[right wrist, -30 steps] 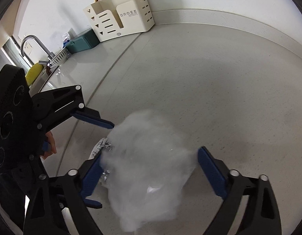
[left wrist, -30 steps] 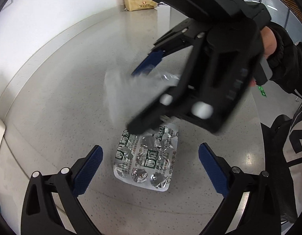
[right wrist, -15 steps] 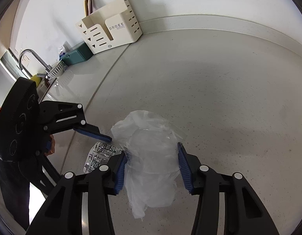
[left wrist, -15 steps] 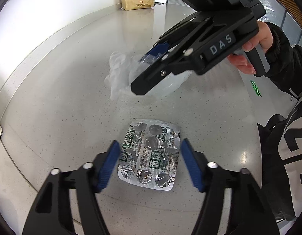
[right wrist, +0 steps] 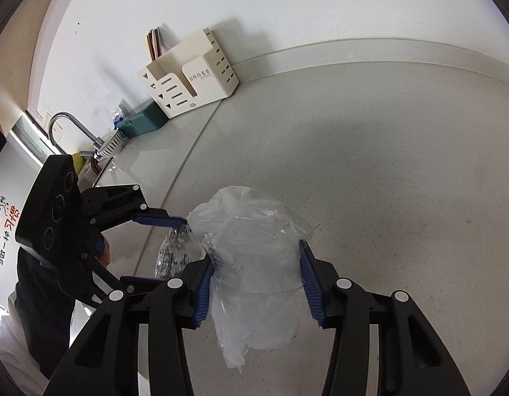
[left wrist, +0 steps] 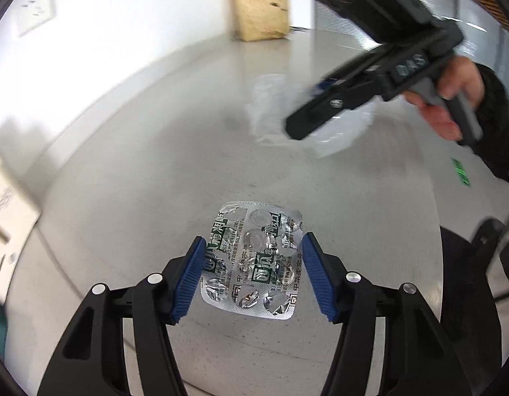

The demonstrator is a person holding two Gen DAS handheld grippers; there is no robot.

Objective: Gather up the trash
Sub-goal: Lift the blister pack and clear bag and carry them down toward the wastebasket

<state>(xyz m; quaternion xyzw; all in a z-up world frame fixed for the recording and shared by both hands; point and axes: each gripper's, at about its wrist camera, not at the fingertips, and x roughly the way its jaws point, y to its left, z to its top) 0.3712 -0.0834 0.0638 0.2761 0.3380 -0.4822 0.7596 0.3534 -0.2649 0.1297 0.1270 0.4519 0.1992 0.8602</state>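
My left hand-held gripper (left wrist: 253,272) clamps the foil blister pack (left wrist: 254,260) between its blue pads (left wrist: 188,280), both long edges of the pack in contact, held above the grey bench (left wrist: 129,151). My right hand-held gripper (right wrist: 254,283) is narrowed onto the crumpled clear plastic bag (right wrist: 254,264); the bag bulges above the pads and hangs below them. Relative to the blister pack, the bag is beyond it and to the right. A cream desk organizer (right wrist: 188,79) stands at the wall, well apart from the pack.

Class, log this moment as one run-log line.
left tool: shut on blister pack | right tool: shut on plastic bag | countertop
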